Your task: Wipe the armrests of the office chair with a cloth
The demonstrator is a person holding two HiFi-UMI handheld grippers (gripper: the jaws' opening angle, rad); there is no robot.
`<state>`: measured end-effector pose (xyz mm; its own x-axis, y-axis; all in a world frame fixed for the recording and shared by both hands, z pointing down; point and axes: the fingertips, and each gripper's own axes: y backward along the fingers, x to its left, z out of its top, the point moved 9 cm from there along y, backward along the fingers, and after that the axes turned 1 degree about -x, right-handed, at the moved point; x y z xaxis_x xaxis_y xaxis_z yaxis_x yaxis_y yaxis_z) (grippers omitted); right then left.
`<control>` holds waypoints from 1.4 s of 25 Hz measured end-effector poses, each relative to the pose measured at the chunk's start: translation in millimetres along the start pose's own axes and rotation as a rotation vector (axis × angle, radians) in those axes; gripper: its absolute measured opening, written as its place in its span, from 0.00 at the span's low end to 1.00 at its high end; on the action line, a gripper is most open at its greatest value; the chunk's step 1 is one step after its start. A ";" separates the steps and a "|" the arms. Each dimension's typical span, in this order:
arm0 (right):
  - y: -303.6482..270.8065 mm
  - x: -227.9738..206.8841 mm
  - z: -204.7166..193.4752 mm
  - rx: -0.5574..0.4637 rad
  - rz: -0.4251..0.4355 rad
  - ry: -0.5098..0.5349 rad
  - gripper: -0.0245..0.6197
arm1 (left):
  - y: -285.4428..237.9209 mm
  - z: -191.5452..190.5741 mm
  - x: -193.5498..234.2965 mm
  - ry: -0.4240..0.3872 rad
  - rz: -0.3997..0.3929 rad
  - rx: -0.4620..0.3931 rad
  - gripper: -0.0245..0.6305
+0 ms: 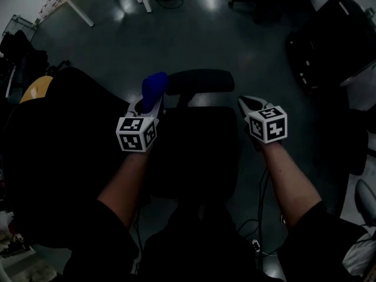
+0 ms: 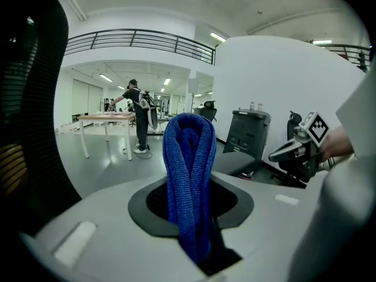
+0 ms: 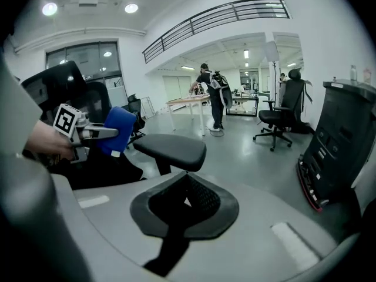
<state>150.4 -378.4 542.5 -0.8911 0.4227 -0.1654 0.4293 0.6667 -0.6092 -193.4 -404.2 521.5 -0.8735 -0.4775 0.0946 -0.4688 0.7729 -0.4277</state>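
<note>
Our left gripper [image 2: 192,227] is clamped on the blue cloth [image 2: 188,157], which stands up out of the jaws as a folded loop with both tails pinched low between them. It is a loose, ribbed knit that looks soft and light, so we judge it will drape and crush flat against whatever we press it on and won't slide like a stiff pad. The hold looks right to us: low on the fold, leaving a fat, rounded bulge ahead of the jaws to do the rubbing. If we gripped nearer the top, we think the gripper itself would scrape the chair. Our right gripper [image 3: 187,178] has its jaws drawn together with nothing between them. It hangs on the other side of the black office chair [image 1: 194,151] from the left one. Between the two, just beside the cloth but not touching it, sits a black padded rest [image 3: 171,150] on a stem. The views are too dark for us to say whether this is an armrest or the headrest, and we cannot pick out the armrests with any certainty. The pad looks smooth and firm, so light pressure should be enough. The grey floor [image 1: 194,34] lies beyond.
</note>
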 end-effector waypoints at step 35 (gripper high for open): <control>-57.7 -25.5 23.7 0.040 -0.045 0.090 0.04 | -65.9 -3.7 -86.5 -0.121 -0.101 0.043 0.22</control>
<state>144.9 -442.3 563.5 -0.8917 0.4475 -0.0679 0.3814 0.6621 -0.6451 -87.4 -412.3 544.8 -0.7991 -0.6004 0.0310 -0.5448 0.7013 -0.4598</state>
